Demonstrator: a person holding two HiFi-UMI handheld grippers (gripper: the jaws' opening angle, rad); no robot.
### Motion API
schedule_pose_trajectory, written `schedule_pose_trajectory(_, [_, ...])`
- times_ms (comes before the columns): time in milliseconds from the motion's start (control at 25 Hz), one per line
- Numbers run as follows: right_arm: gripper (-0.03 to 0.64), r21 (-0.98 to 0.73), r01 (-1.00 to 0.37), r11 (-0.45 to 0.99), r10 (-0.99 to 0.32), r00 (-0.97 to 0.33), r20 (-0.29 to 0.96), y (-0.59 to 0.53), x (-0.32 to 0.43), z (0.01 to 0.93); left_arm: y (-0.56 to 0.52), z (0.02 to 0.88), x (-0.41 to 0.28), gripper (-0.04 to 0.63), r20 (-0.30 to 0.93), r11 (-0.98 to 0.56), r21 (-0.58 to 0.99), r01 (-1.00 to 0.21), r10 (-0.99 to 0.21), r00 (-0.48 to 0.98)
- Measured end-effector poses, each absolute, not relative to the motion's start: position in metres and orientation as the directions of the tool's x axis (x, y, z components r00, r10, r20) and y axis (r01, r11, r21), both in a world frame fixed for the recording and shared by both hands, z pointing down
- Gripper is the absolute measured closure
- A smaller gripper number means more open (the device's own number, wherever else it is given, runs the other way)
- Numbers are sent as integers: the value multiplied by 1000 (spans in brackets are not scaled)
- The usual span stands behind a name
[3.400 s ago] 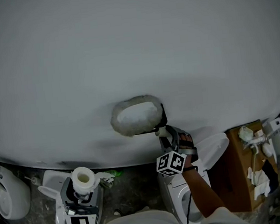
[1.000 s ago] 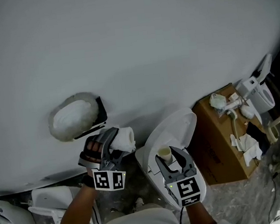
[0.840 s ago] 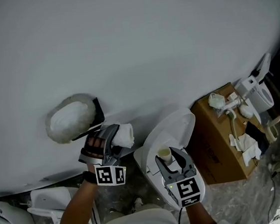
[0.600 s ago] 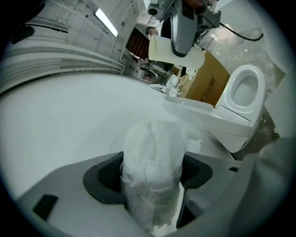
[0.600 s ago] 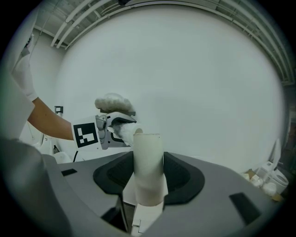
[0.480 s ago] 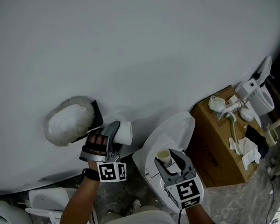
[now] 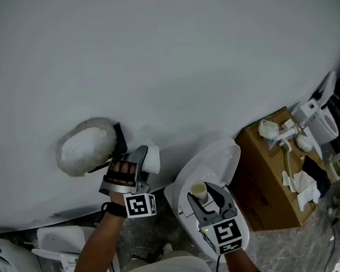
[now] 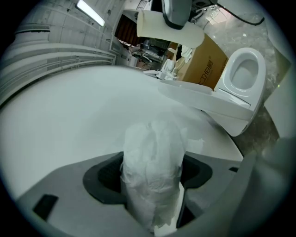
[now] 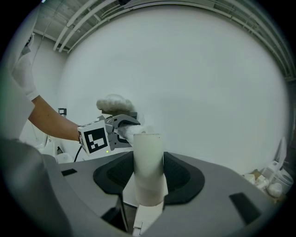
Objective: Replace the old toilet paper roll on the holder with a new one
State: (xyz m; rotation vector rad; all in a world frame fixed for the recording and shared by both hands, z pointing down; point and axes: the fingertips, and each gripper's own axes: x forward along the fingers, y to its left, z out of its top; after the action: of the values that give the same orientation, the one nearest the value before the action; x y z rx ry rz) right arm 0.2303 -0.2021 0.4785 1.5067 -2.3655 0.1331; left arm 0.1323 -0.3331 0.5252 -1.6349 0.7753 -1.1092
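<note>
The left claw [image 7: 142,160] pinches a white wrapped toilet paper roll [image 8: 152,176], the right claw [image 7: 206,196] a pale cardboard tube [image 9: 148,166]; right of it, a brown cardboard box [image 7: 260,177] bears white clutter [image 7: 304,189].

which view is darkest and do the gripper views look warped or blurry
Head view: darkest, dim overall, the wall an even grey. Left gripper view: strong fisheye bending, black corners, the wrapped paper roll close and soft. Right gripper view: brightest, round dark rim, the cardboard tube fairly sharp.
</note>
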Motion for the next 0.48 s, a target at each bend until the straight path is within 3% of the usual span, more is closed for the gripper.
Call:
schedule_pose_trajectory(200, [422,86,-892,443,-859,-395,325,-198,230,482,-346,530,113,267,311,-323,-946,9,-903,295])
schedule_pose_trajectory(480, [422,85,-887,453,-857,-407,316,-197,226,478,-342,529,103,267,321,-334,-943,4,-903,284])
